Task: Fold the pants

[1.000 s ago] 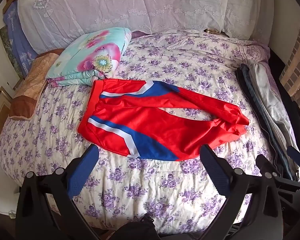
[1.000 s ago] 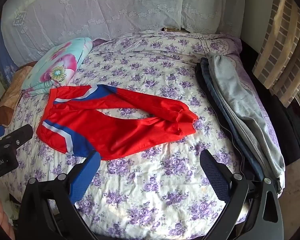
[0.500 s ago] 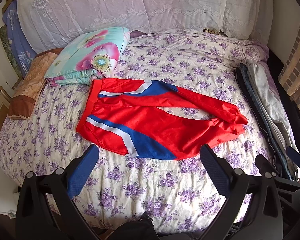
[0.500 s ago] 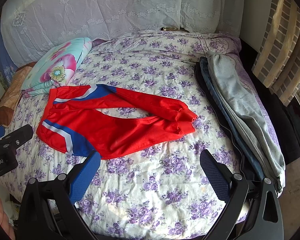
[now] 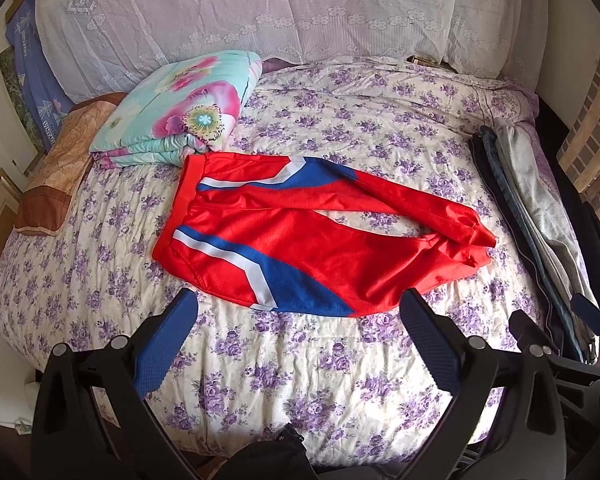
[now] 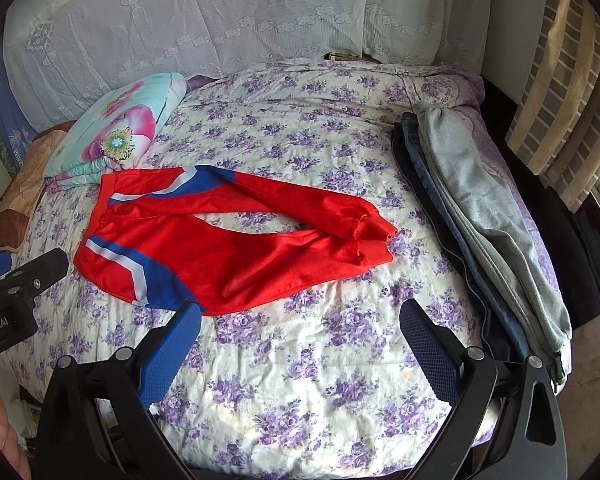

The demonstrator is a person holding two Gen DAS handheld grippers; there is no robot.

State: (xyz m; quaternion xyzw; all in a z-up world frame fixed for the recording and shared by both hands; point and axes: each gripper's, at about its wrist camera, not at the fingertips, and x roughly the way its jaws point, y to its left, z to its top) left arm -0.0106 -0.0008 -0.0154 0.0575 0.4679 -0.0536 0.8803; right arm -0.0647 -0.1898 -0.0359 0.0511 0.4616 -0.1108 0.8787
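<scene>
Red pants (image 5: 312,240) (image 6: 228,248) with blue and white stripes lie spread on the flowered bed, waistband to the left, both legs running right with the cuffs bunched together. My left gripper (image 5: 298,316) hovers open above the bed's front edge, just short of the pants' near hem. My right gripper (image 6: 300,320) is open too, over the sheet in front of the near leg, holding nothing. The left gripper's body (image 6: 16,300) shows at the left edge of the right wrist view.
A folded floral quilt (image 5: 176,120) sits behind the waistband. A pile of grey and denim clothes (image 6: 480,216) lies along the bed's right side. Lace-covered pillows (image 5: 260,12) line the headboard. A brown cushion (image 5: 56,176) rests at the left edge.
Both grippers have drifted slightly forward and upward toward the pants; the pants lie as before and both stay open.
</scene>
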